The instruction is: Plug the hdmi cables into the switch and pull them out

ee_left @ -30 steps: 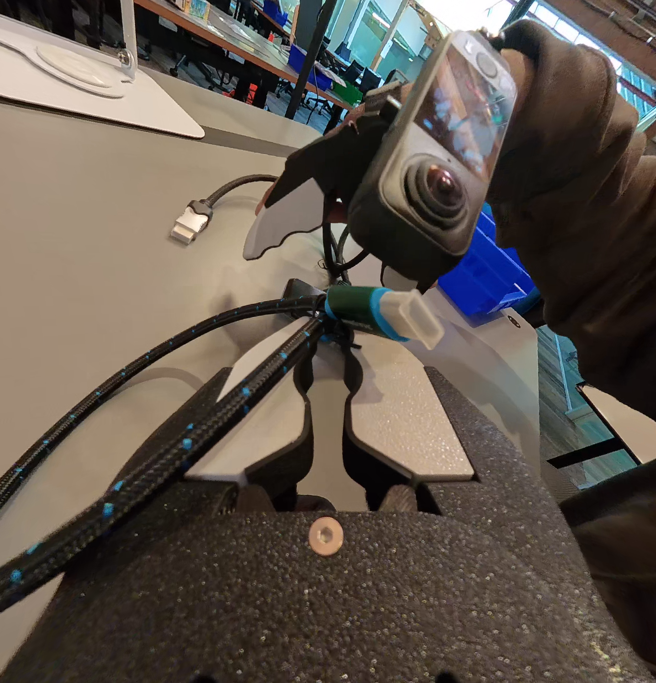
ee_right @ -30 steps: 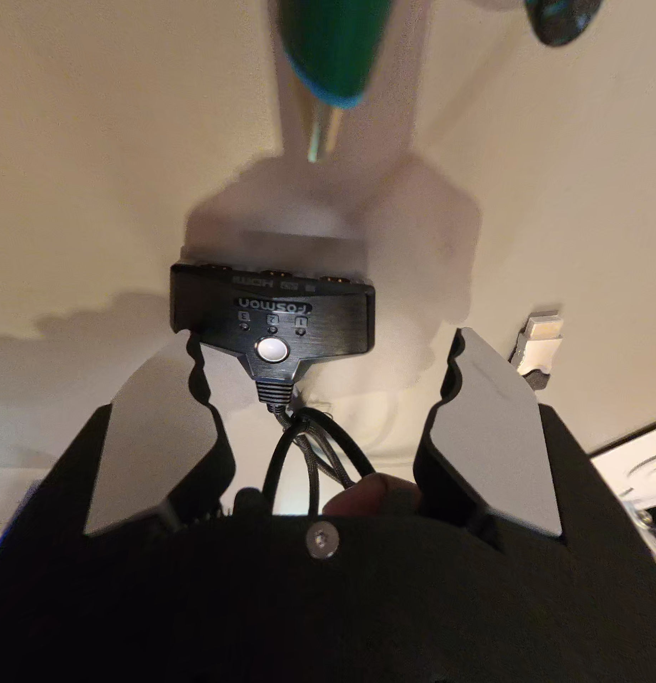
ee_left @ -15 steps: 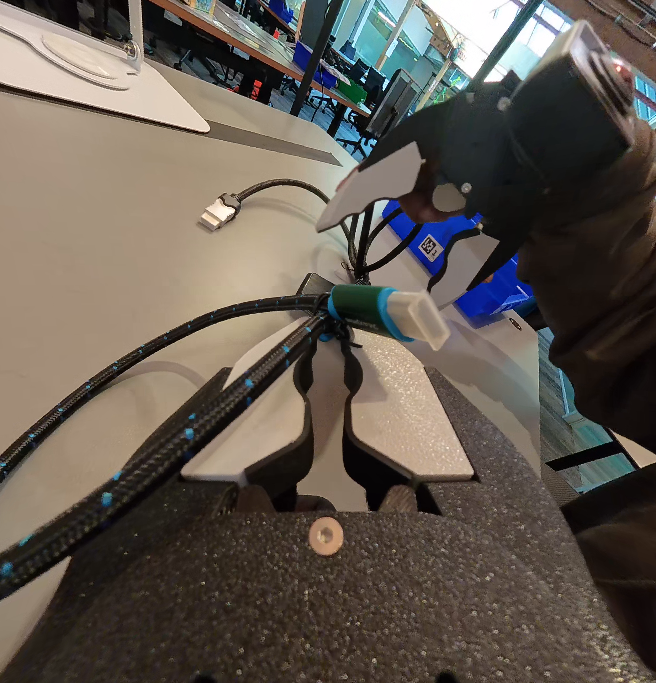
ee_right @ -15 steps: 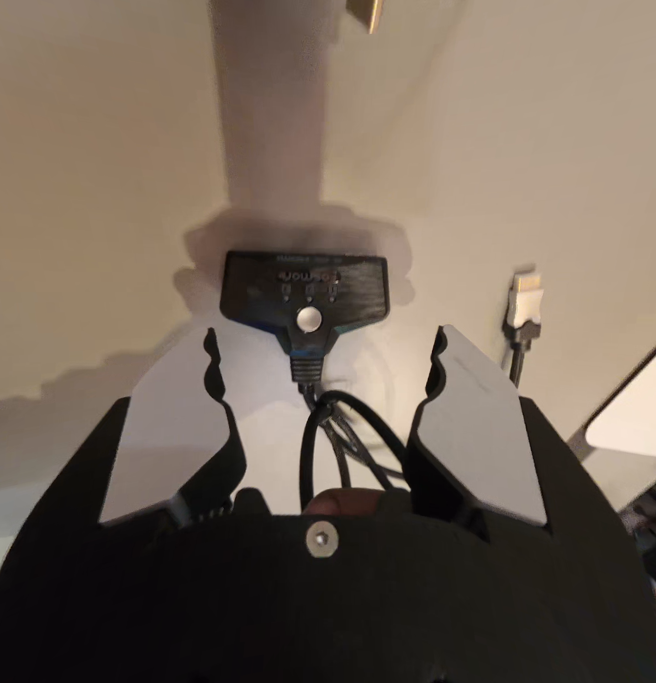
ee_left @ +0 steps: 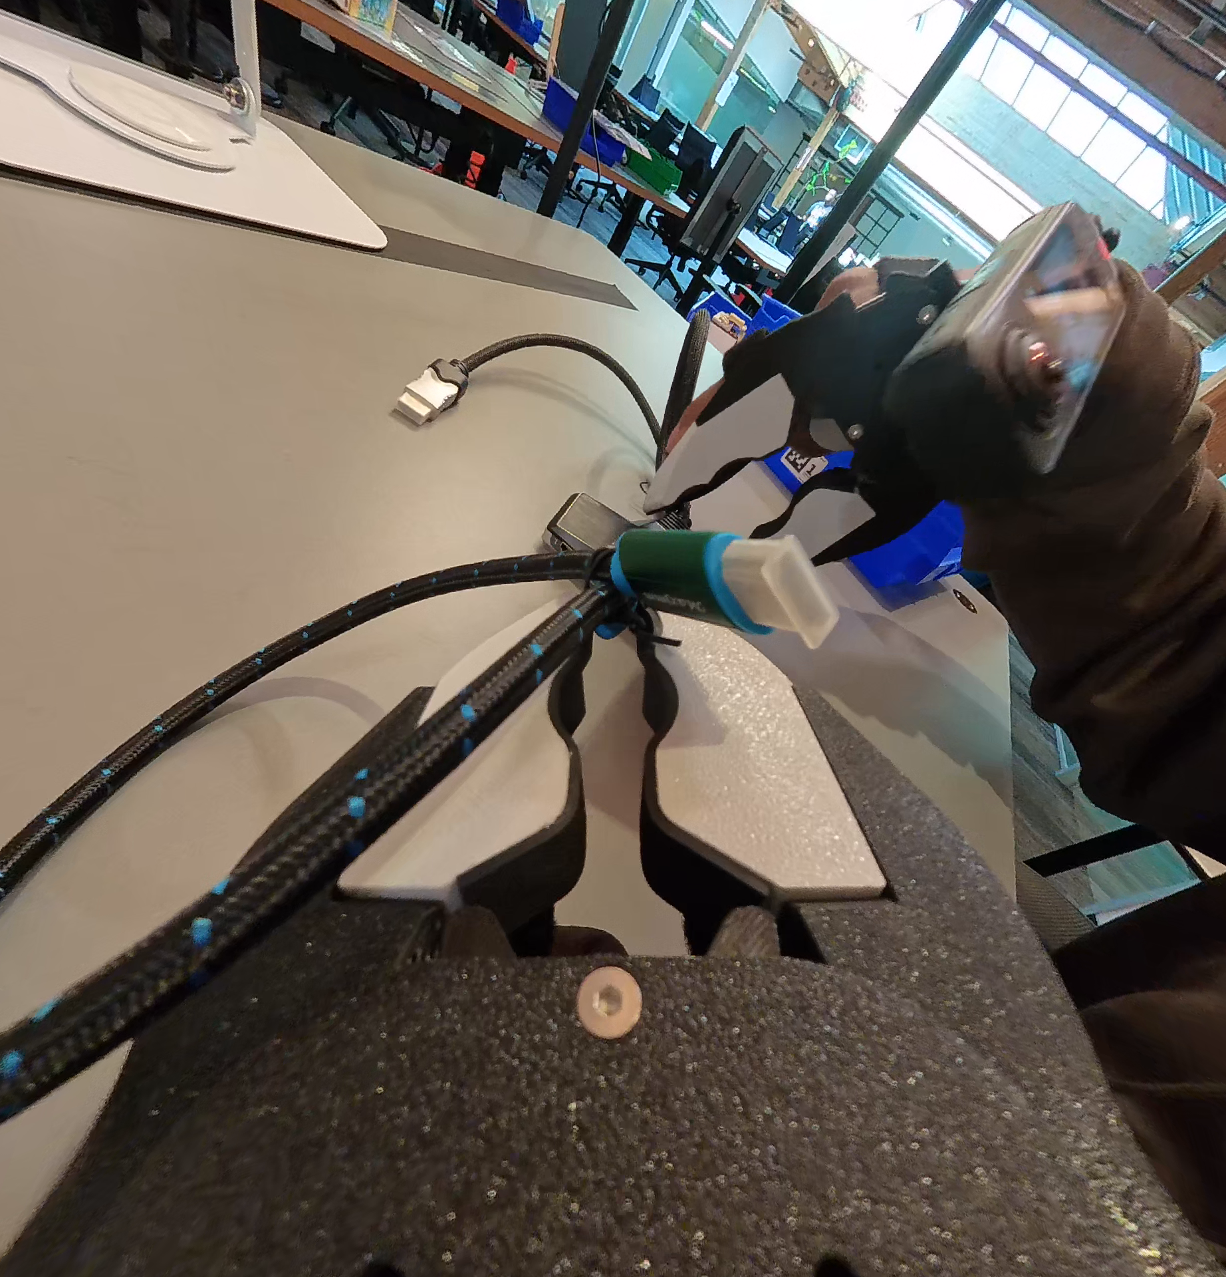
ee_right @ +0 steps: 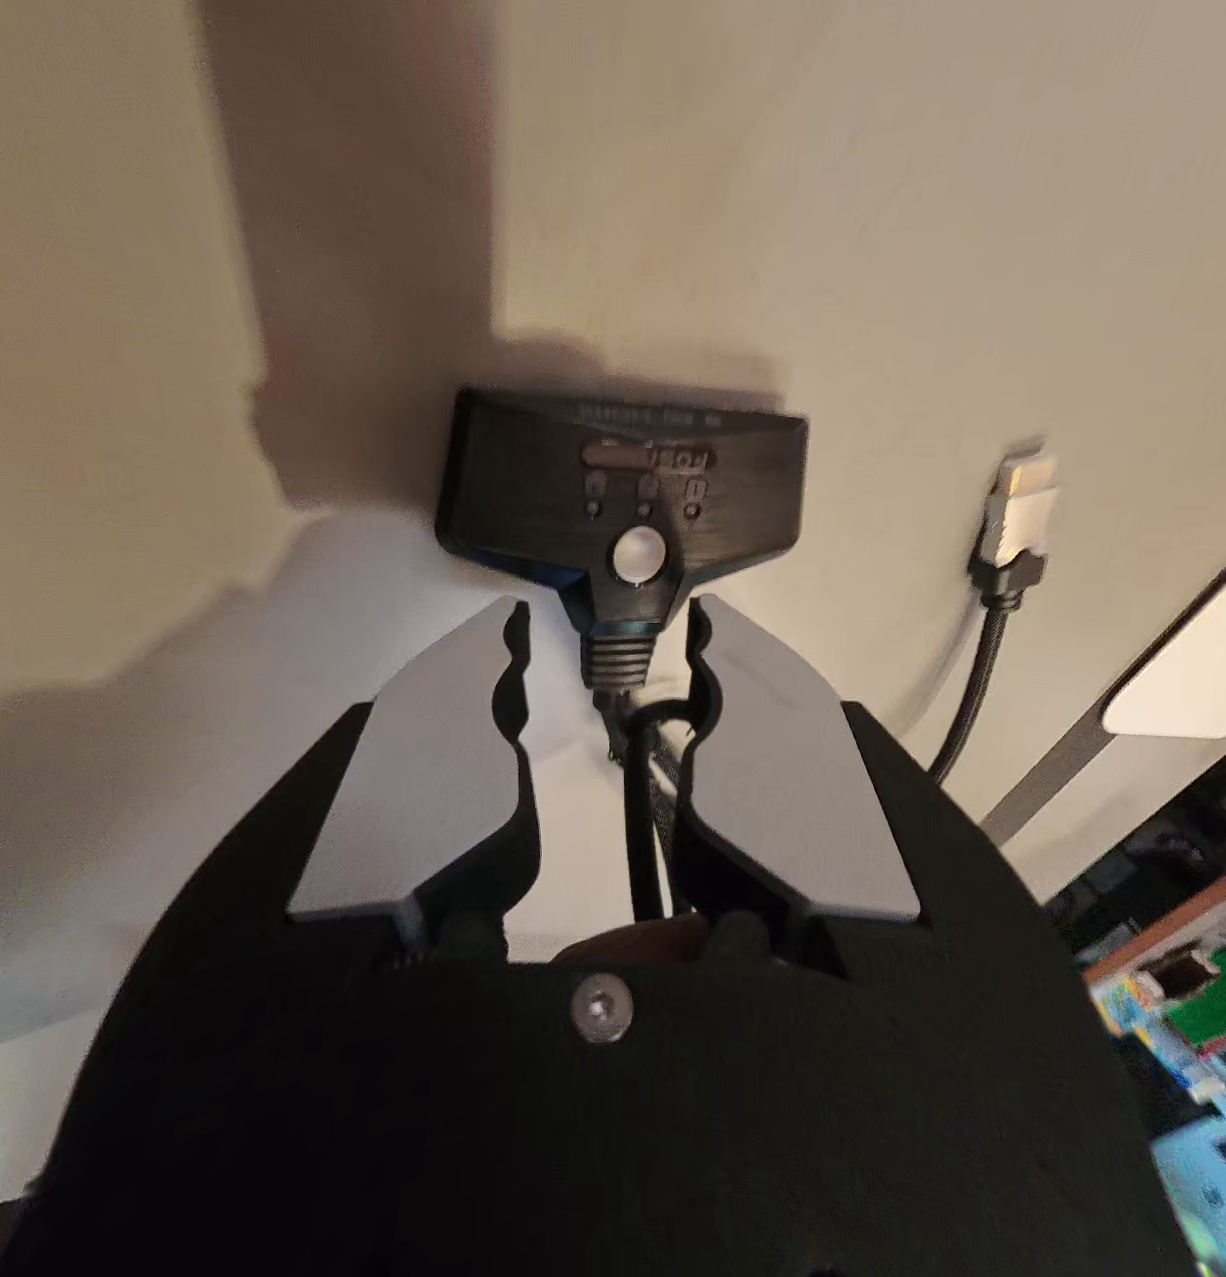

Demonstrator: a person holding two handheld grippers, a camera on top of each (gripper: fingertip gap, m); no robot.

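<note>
My left gripper (ee_left: pixel 614 649) is shut on a black braided cable with blue flecks (ee_left: pixel 361 795), just behind its green plug (ee_left: pixel 672 577) with blue bands and a clear cap. It holds the plug a little above the grey table (ee_left: pixel 216 449). A small black switch box (ee_right: pixel 624 484) with a round silver button lies on the table, and it also shows in the left wrist view (ee_left: pixel 582 515). My right gripper (ee_right: pixel 609 608) is open. Its fingers stand on either side of the box's narrow neck and ribbed cable collar (ee_right: pixel 617 653), with a gap on the left side. The right gripper also shows in the left wrist view (ee_left: pixel 717 515), over the box.
A second black cable with a white-capped plug (ee_left: pixel 427 401) lies farther off on the table, to the right of the box in the right wrist view (ee_right: pixel 1021 497). A white monitor base (ee_left: pixel 147 138) sits at the far left. Blue bins (ee_left: pixel 900 546) stand beyond the table edge. Spacing between my two grippers at the tips: around 15 centimeters.
My right gripper has come down closer to the switch box and its jaws have narrowed from wide open to either side of the box's neck. My left gripper still holds the cable.
</note>
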